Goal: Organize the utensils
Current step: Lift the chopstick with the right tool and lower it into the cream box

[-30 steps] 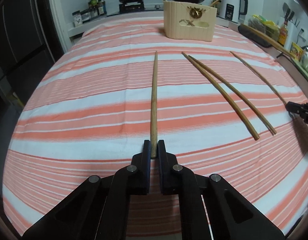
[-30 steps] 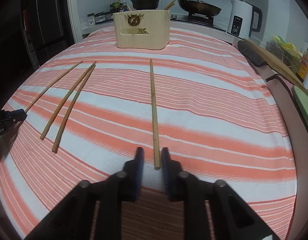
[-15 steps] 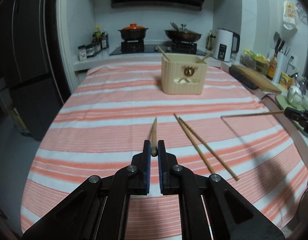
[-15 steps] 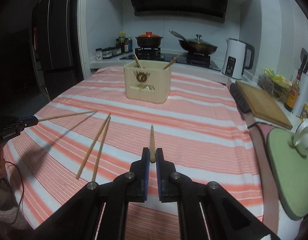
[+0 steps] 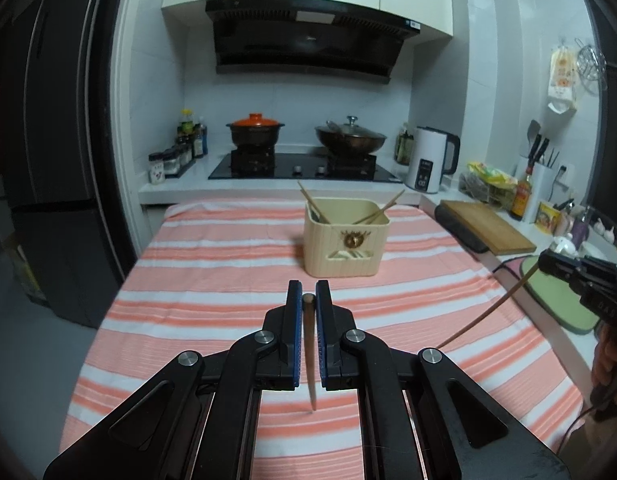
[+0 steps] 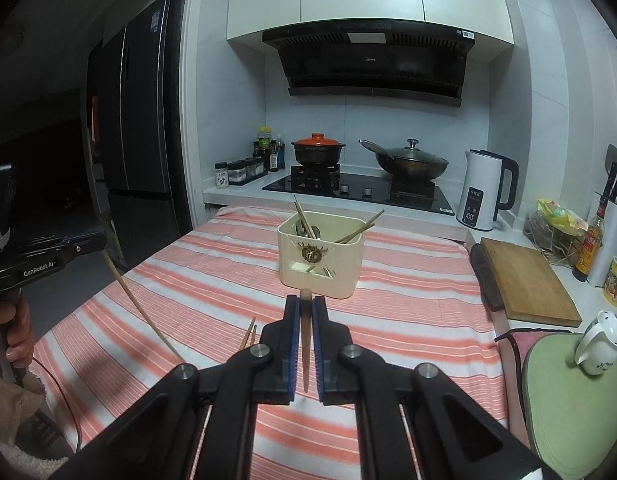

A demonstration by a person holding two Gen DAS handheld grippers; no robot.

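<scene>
A cream utensil holder [image 5: 345, 238] stands on the striped table and holds several chopsticks; it also shows in the right wrist view [image 6: 321, 257]. My left gripper [image 5: 308, 295] is shut on a wooden chopstick [image 5: 310, 354] that hangs tip down above the cloth. My right gripper [image 6: 305, 299] is shut on another chopstick [image 6: 305, 344], also hanging tip down. Each gripper shows in the other's view, the right one [image 5: 580, 276] with its chopstick [image 5: 488, 308], the left one [image 6: 48, 252] with its chopstick [image 6: 140, 308]. Two loose chopsticks [image 6: 249, 333] lie on the cloth.
The table has an orange-and-white striped cloth [image 5: 212, 272]. A wooden cutting board [image 6: 526, 280], a green mat [image 6: 576, 400] with a small teapot [image 6: 600, 344] and a white kettle [image 6: 486, 196] stand to the right. A stove with pots [image 5: 304, 160] is behind. A dark fridge [image 5: 56, 160] is at left.
Both grippers rose from the cloth and each lifted a chopstick. The chopsticks swung from pointing forward to hanging tip down. The views tilted up toward the kitchen wall.
</scene>
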